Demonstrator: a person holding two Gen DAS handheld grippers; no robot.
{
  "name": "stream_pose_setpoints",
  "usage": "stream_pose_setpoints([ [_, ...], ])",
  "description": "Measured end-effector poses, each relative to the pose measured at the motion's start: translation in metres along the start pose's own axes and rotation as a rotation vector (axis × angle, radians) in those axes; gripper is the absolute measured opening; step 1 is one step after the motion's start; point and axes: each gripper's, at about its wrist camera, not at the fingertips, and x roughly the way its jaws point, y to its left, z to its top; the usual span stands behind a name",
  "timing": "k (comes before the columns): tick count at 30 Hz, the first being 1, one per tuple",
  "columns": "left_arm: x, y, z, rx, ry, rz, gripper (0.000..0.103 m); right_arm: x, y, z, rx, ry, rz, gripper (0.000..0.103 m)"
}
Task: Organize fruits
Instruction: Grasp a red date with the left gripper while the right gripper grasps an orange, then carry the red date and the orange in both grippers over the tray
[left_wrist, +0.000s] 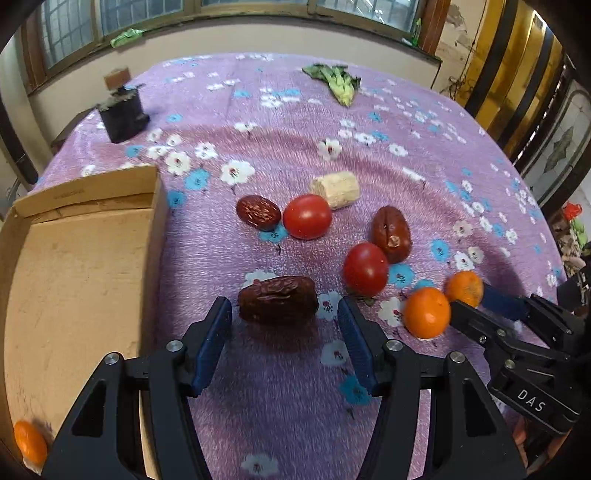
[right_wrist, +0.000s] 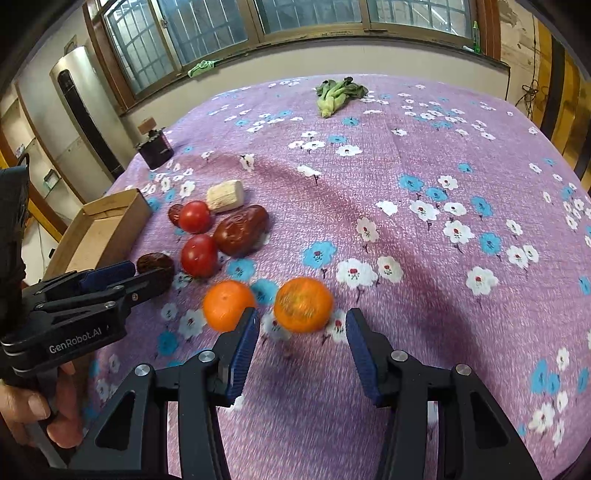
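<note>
My left gripper (left_wrist: 284, 314) is open, its fingers on either side of a dark red date (left_wrist: 277, 300) on the cloth. My right gripper (right_wrist: 301, 325) is open around an orange tangerine (right_wrist: 303, 305); a second tangerine (right_wrist: 226, 304) lies just left of its left finger. Two red tomatoes (left_wrist: 307, 216) (left_wrist: 365, 269) and two more dates (left_wrist: 258, 212) (left_wrist: 391, 233) lie beyond. A cardboard tray (left_wrist: 74, 280) at the left holds one tangerine (left_wrist: 30, 441) in its near corner. The right gripper (left_wrist: 476, 308) shows in the left wrist view.
A pale corn cob piece (left_wrist: 337, 189) lies behind the tomatoes. A dark jar (left_wrist: 122, 114) stands at the far left and a leafy green vegetable (left_wrist: 338, 82) at the far edge. The purple flowered cloth (right_wrist: 424, 258) covers the table.
</note>
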Motion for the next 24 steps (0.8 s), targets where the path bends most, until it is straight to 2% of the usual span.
stream_pose_setpoints([
  [2,0.004,-0.004,0.002,0.029,-0.008,0.028,0.058,0.002,0.001,0.002,-0.012,-0.01,-0.01,0.046],
  [4,0.007,-0.006,0.003,0.061,-0.022,0.055,0.057,0.004,0.003,0.004,-0.023,-0.014,-0.011,0.034],
  [5,0.007,-0.005,0.003,0.072,-0.032,0.051,0.051,0.004,0.003,0.005,-0.026,-0.016,-0.011,0.033],
  [6,0.006,-0.003,0.004,0.08,-0.038,0.05,0.044,0.004,0.003,0.004,-0.03,-0.018,-0.013,0.033],
  [13,-0.002,0.007,0.001,0.07,-0.061,-0.004,0.043,-0.008,0.003,-0.003,-0.015,-0.029,0.009,0.032],
  [24,-0.044,-0.008,-0.027,0.067,-0.117,-0.066,0.043,-0.055,0.023,-0.018,-0.025,-0.086,0.052,0.032],
])
